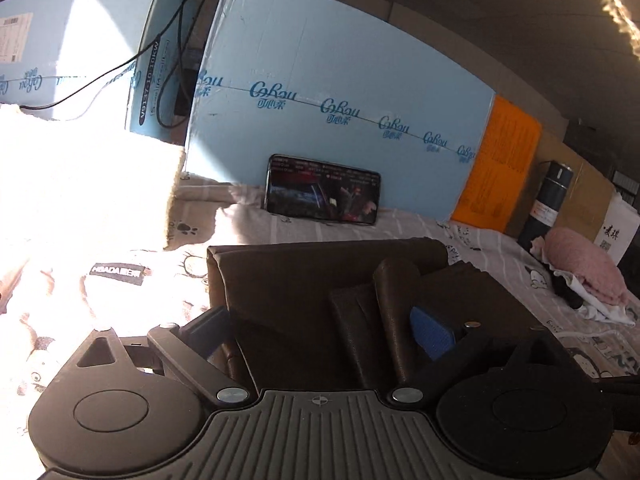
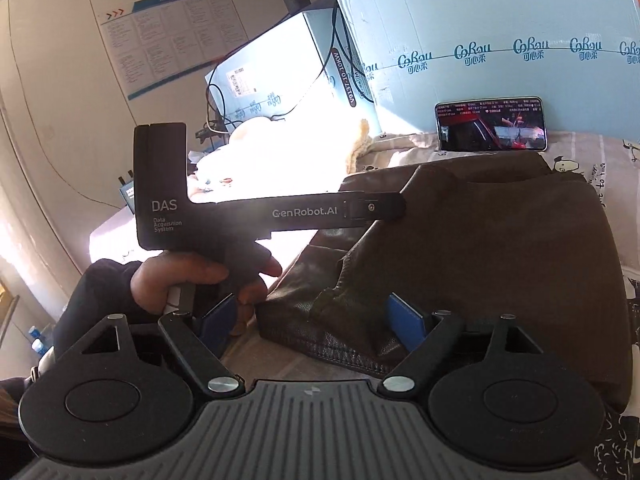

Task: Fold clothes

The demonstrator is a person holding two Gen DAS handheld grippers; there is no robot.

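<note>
Dark brown garment (image 1: 320,292), leather-look, lies partly folded mid-bed on cartoon-print sheet (image 1: 500,248), a strip draped between left gripper (image 1: 320,340) fingers. Left fingers spread wide, blue pad (image 1: 432,332) beside the strip, not clamped. Right gripper (image 2: 310,320) fingers also wide apart, straddling garment's near hem, gripping nothing. Left hand (image 2: 192,276) w/ its tool seen over garment's left edge. Phone (image 1: 322,190) propped vs blue box (image 1: 340,80) at bed's far edge.
</note>
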